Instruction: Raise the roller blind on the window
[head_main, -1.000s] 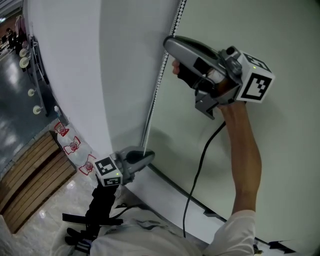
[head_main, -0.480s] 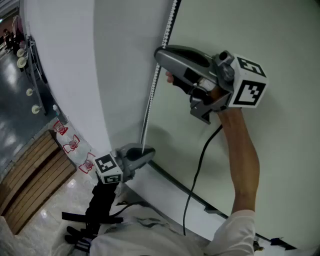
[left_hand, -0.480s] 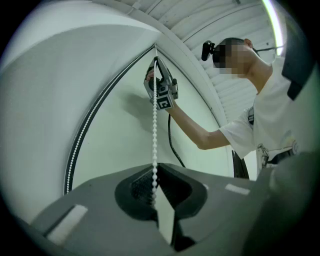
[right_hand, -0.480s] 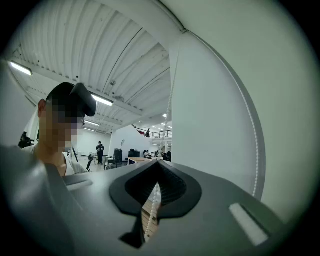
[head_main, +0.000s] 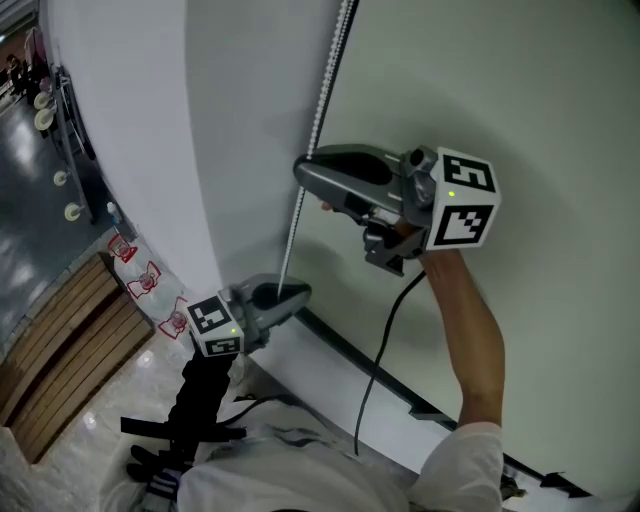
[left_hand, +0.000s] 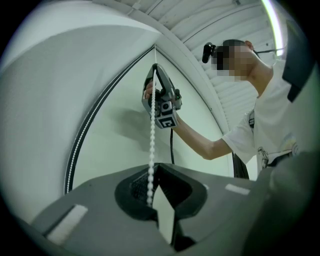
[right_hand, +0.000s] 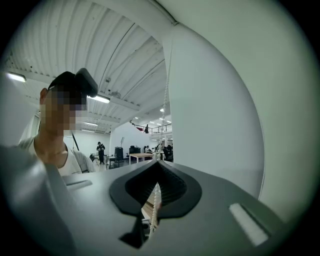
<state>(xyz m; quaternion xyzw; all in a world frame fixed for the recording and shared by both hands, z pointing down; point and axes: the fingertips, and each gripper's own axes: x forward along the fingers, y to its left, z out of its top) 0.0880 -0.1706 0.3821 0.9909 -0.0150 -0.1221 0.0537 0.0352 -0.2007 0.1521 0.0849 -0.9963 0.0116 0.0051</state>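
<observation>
A white bead chain (head_main: 322, 95) hangs beside the white roller blind (head_main: 130, 130) and in front of the pale green wall. My right gripper (head_main: 300, 172) points level at mid height and is shut on the chain (right_hand: 155, 199), which runs through its jaws. From there the chain drops straight to my left gripper (head_main: 298, 293) near the sill. In the left gripper view the chain (left_hand: 151, 140) enters the left gripper (left_hand: 154, 197) between jaws that stand a narrow gap apart. The right gripper (left_hand: 161, 102) shows above it, and the chain's second strand (left_hand: 80, 145) curves at the left.
A white window sill (head_main: 330, 385) runs along the bottom of the wall. A black cable (head_main: 385, 330) hangs from the right gripper. Far below on the left lie a wooden bench (head_main: 60, 340) and a shiny floor. The right gripper view shows a hall with tables (right_hand: 142, 156).
The right gripper has come down and to the left with the chain in its jaws. The left gripper has risen slightly towards it, so the stretch of chain between them is shorter.
</observation>
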